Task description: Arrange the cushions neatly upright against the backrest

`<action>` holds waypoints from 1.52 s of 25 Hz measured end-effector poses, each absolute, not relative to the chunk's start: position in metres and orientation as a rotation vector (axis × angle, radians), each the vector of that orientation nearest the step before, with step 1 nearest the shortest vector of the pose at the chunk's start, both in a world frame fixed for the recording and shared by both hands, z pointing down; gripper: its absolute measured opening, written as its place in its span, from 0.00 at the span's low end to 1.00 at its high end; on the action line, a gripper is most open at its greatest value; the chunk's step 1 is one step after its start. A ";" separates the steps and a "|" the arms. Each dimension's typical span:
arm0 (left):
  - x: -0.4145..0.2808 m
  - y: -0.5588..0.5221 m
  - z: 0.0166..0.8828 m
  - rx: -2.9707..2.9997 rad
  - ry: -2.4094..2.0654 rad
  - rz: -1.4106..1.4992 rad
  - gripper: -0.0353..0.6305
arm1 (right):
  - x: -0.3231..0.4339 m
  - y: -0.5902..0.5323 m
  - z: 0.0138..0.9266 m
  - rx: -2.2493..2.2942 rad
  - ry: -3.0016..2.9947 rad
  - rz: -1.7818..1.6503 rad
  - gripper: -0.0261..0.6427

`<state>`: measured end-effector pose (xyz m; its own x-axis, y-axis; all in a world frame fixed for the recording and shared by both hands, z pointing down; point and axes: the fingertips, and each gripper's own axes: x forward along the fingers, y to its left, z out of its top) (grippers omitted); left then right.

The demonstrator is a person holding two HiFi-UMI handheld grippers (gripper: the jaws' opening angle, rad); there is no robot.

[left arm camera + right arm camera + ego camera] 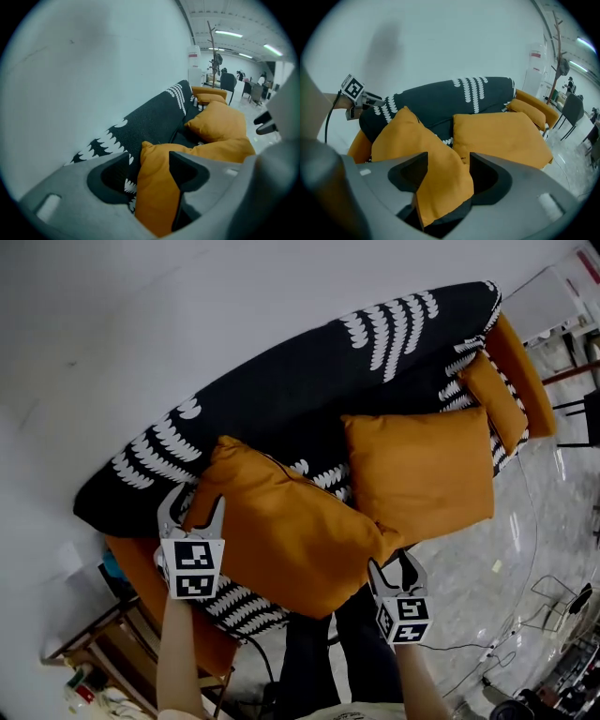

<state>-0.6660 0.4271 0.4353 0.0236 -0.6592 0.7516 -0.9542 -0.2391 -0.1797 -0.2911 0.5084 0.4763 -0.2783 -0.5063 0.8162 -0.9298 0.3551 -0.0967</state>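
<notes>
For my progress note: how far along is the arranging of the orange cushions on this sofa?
Done: nothing surely; the square orange fabric cushion in the middle leans sloped on the black patterned backrest. In hand: the near orange cushion, its corners between the open left gripper and right gripper. Remaining: stand it up, and the small far orange cushion too.

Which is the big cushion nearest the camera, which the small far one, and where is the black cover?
Near cushion (281, 531): head view, its middle.
Small cushion (494, 397): head view, its middle.
Cover (309, 381): head view, plain black part over the backrest.
</notes>
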 end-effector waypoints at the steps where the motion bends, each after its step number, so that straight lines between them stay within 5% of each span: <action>1: -0.666 0.425 0.442 1.931 -1.629 1.077 0.47 | -0.288 0.511 0.483 1.251 -1.900 0.777 0.47; 13: -0.680 0.416 0.499 1.879 -1.542 1.159 0.49 | -0.256 0.522 0.545 1.273 -1.724 0.854 0.50; 28: -0.690 0.417 0.548 1.850 -1.440 1.210 0.59 | -0.252 0.522 0.587 1.237 -1.689 1.013 0.67; 38: -0.689 0.412 0.568 1.816 -1.355 1.207 0.66 | -0.255 0.522 0.599 1.172 -1.714 1.067 0.63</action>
<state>-0.6887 0.4121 0.5677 0.0810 -0.4313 0.8986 -0.9424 -0.3268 -0.0718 -0.2549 0.5222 0.5986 -0.2658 -0.2933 0.9183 -0.9535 0.2205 -0.2056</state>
